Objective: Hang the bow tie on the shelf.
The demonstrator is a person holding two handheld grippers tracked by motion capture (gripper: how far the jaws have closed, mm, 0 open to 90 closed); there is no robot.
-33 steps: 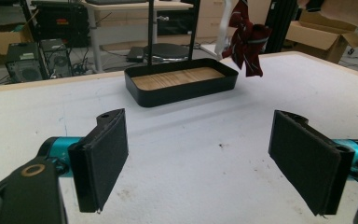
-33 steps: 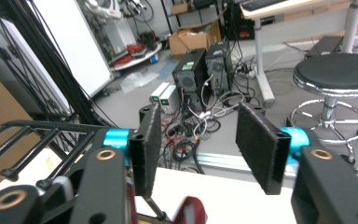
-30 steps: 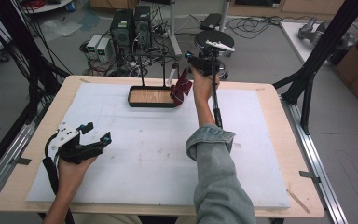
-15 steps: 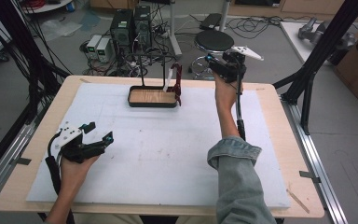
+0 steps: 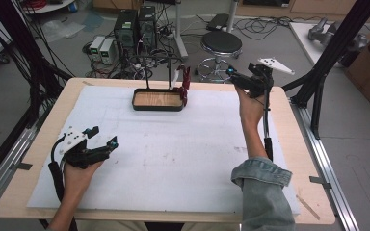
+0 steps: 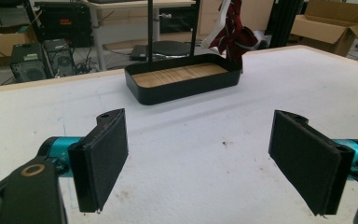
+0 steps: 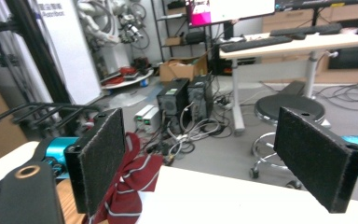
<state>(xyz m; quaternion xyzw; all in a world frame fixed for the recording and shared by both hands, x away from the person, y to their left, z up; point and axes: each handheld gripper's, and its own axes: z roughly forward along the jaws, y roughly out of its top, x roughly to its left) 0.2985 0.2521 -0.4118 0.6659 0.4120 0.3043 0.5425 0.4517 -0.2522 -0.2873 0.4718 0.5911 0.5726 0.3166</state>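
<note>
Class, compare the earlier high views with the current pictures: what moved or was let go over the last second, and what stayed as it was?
The right gripper let go of the dark red cloth and drew away to the table's far right edge, its jaws now open. The cloth stayed hanging at the right end of the black tray. The left gripper stayed resting open at the near left; the tray did not move.

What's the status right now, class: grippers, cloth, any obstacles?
Left gripper open, low over the mat. Right gripper open, raised at far right. Red cloth hangs at the tray end, unheld. Nothing between.

dark red striped cloth hanging, black tray
</note>
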